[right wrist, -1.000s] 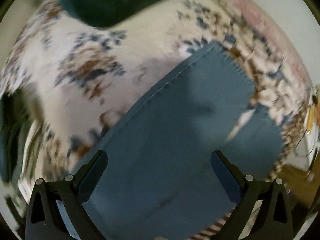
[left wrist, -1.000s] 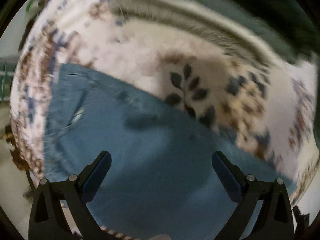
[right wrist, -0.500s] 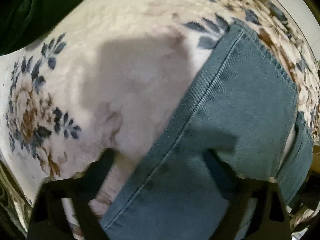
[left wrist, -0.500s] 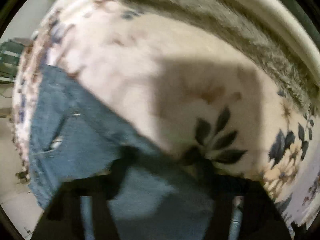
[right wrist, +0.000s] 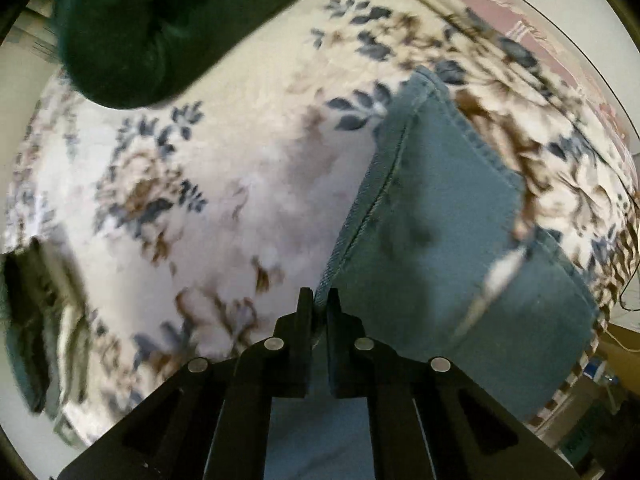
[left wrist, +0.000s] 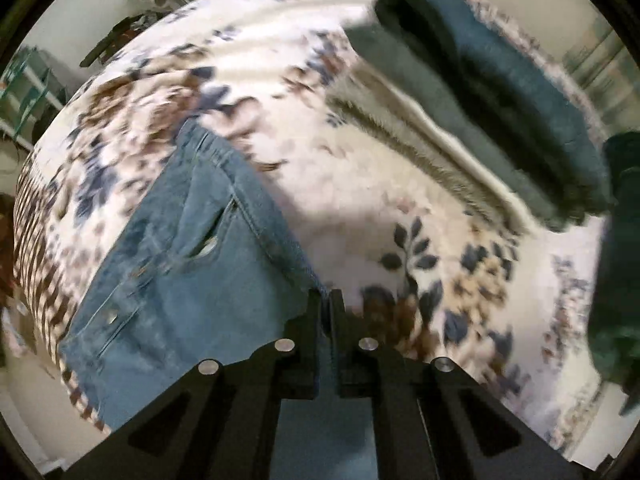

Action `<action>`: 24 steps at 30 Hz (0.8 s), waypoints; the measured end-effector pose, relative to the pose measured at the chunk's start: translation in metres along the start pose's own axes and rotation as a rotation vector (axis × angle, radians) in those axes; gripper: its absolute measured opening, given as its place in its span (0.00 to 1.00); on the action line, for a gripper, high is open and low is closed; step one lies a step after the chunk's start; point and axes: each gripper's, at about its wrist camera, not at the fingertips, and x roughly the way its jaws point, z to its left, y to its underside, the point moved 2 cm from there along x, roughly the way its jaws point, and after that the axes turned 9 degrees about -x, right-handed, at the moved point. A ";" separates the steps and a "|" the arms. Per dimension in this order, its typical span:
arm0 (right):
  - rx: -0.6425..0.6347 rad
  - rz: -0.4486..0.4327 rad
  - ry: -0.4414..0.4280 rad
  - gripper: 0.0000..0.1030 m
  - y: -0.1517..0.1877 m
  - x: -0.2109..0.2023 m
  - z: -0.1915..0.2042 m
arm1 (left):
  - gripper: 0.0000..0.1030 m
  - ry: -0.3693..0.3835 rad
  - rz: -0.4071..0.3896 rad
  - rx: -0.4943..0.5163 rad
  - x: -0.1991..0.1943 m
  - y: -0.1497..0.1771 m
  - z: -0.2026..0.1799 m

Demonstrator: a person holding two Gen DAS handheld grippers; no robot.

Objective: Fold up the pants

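Blue denim pants [left wrist: 192,264] lie on a floral blanket [left wrist: 360,184]. In the left wrist view the waist end with a pocket and rivets spreads to the left, and my left gripper [left wrist: 329,300] is shut on the pants' right edge. In the right wrist view the pants [right wrist: 440,240] spread to the right, with a hem at the far end, and my right gripper [right wrist: 318,300] is shut on their left seam edge. Denim hangs down between both pairs of fingers.
A dark green folded blanket [left wrist: 500,92] lies at the far right of the bed, with a grey furry strip [left wrist: 420,152] beside it. The same dark green bulk [right wrist: 160,32] fills the right view's top left. Shelves and clutter [left wrist: 32,80] stand beyond the bed's left edge.
Both grippers were open above the denim, dropped to the pants' edges, and are now shut on the fabric. Both views have pulled back from the blanket.
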 end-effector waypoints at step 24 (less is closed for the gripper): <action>-0.121 0.237 0.034 0.15 0.177 -0.015 -0.217 | 0.04 -0.055 0.180 -0.137 0.119 0.149 0.229</action>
